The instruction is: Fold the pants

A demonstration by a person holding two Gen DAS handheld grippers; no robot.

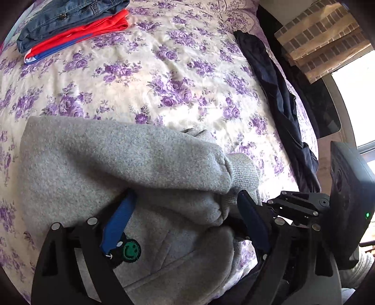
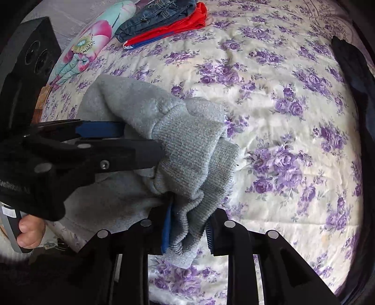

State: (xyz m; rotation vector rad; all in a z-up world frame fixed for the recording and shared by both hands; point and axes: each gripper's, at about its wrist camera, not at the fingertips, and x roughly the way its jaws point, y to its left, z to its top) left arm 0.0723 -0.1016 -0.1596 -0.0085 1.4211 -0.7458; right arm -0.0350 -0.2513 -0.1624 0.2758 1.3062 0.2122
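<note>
Grey sweatpants (image 1: 112, 164) lie folded on the flowered bed, with a green smiley patch (image 1: 131, 250) near the front. My left gripper (image 1: 185, 208) has its blue fingers on either side of a thick grey fold and is closed on it. In the right wrist view my right gripper (image 2: 187, 225) is shut on the ribbed grey cuffs (image 2: 194, 159) of the sweatpants. The left gripper's fingers (image 2: 103, 131) reach in from the left of that view, clamping the same grey fabric. Both hold the cloth a little above the bed.
Folded blue jeans (image 1: 70, 18) on red shorts (image 1: 77, 40) lie at the far left of the bed (image 1: 175, 70). Dark navy pants (image 1: 276, 98) lie along the right edge. A flowered pillow (image 2: 86, 47) is at the far left. A window is to the right.
</note>
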